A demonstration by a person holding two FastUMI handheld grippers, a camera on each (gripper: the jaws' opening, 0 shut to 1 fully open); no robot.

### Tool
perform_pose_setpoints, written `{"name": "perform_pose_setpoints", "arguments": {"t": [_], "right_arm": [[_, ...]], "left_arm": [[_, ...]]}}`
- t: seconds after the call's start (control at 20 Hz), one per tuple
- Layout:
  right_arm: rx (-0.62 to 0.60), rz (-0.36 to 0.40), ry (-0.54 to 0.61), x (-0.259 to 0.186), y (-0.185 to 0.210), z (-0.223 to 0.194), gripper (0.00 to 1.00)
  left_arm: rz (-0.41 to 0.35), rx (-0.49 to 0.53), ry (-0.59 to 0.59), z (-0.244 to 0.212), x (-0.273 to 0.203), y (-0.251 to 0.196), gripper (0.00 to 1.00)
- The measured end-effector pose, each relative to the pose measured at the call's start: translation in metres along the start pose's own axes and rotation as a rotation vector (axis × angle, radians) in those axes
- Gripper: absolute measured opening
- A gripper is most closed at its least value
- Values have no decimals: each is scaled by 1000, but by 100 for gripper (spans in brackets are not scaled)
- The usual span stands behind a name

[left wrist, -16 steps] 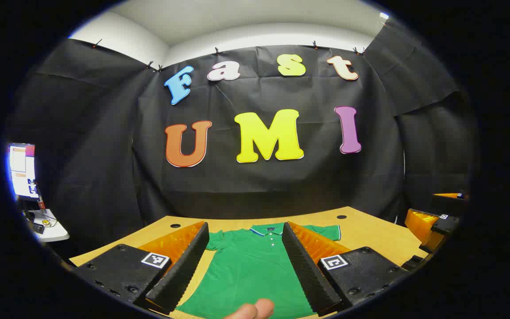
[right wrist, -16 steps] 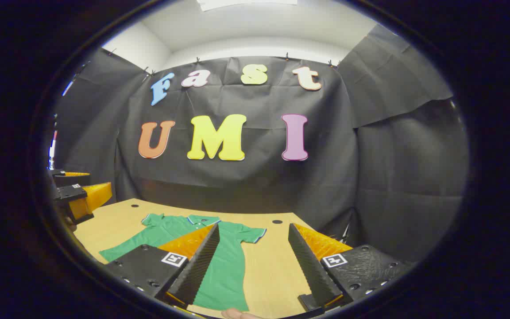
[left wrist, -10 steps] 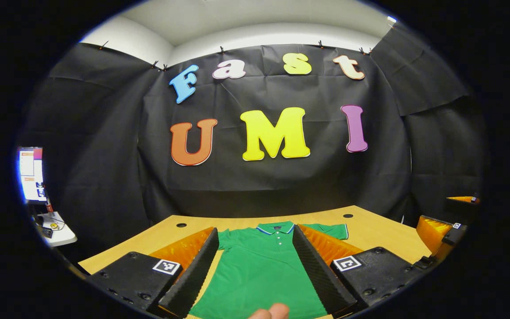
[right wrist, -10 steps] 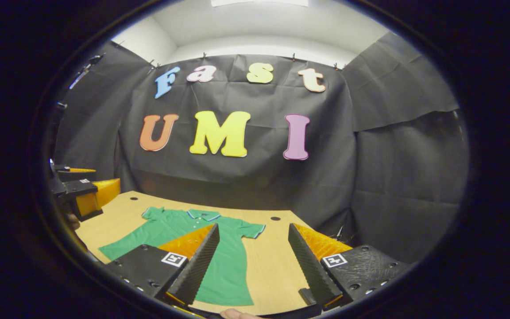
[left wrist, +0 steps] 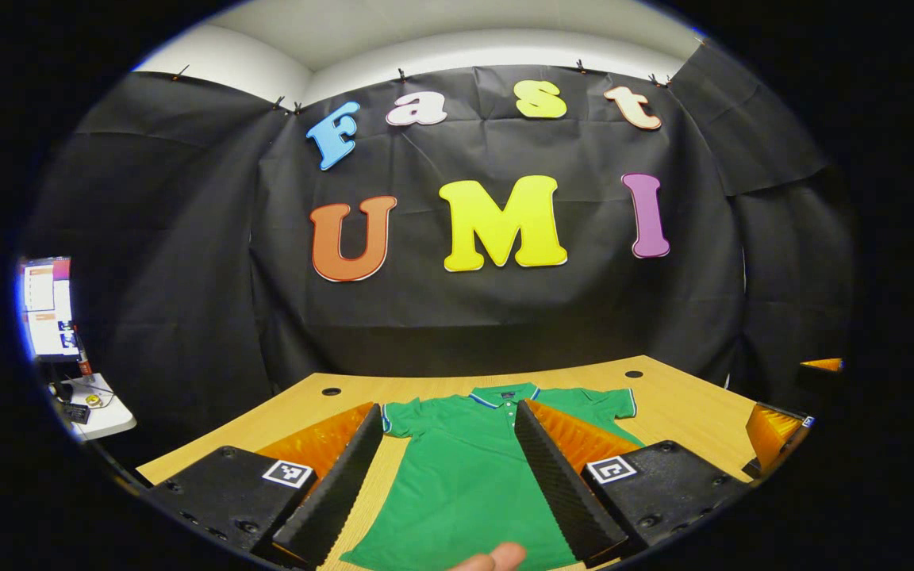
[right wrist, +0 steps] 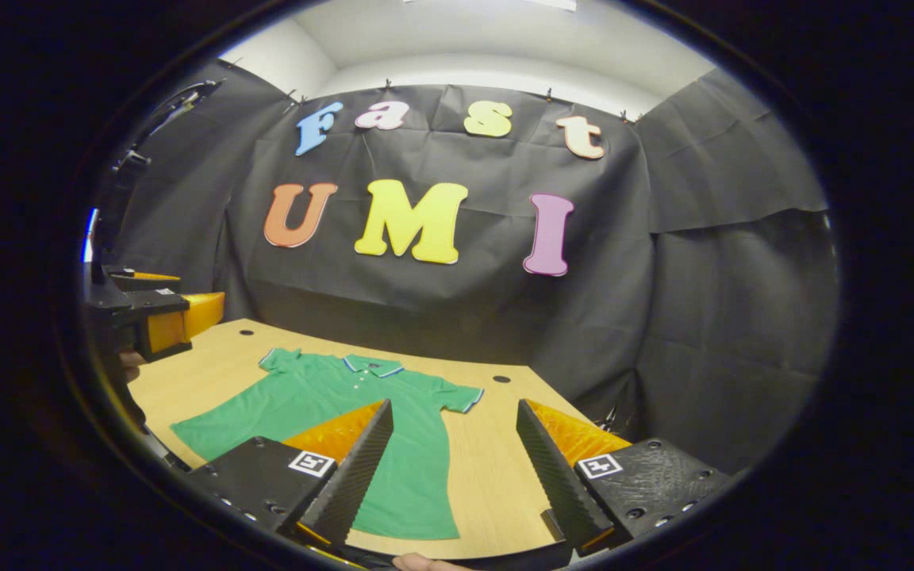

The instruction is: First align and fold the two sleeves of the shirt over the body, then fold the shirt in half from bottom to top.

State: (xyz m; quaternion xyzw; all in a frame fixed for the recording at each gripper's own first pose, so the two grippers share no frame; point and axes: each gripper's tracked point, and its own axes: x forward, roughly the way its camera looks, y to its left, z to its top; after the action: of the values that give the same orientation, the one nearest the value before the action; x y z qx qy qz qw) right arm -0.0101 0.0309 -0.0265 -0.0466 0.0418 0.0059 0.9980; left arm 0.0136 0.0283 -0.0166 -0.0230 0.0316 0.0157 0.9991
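A green polo shirt (left wrist: 465,476) lies flat on the wooden table (left wrist: 679,408), collar toward the far wall, both short sleeves spread out. My left gripper (left wrist: 445,476) hovers open above the shirt's body with nothing between its fingers. In the right gripper view the shirt (right wrist: 322,396) lies to the left, its right sleeve (right wrist: 457,395) near the table's middle. My right gripper (right wrist: 457,468) is open above the bare wood beside the shirt's right edge. The left gripper (right wrist: 155,317) shows at the far left of that view, the right gripper (left wrist: 782,428) at the far right of the left gripper view.
The table has small round holes (left wrist: 331,391) near its back edge and meets the black cloth wall (left wrist: 505,317). A lit monitor (left wrist: 48,305) and a small white side table (left wrist: 96,408) stand off to the left. A fingertip (left wrist: 493,559) shows at the bottom edge.
Both grippers have tilted and drawn back a little, so the shirt shows more fully on the table. Both stay open; the shirt has not moved.
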Motion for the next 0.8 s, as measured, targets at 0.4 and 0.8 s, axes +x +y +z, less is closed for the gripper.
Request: {"name": "perform_pose_setpoints", "arguments": {"t": [0.4,0.8], "right_arm": [[64,2,77,62,4,-1,95],[57,-51,238,217,-4,-19,96]], "left_arm": [[-27,12,10,-5,2,-10,100],[-3,-1,34,-15,14,8,100]]}}
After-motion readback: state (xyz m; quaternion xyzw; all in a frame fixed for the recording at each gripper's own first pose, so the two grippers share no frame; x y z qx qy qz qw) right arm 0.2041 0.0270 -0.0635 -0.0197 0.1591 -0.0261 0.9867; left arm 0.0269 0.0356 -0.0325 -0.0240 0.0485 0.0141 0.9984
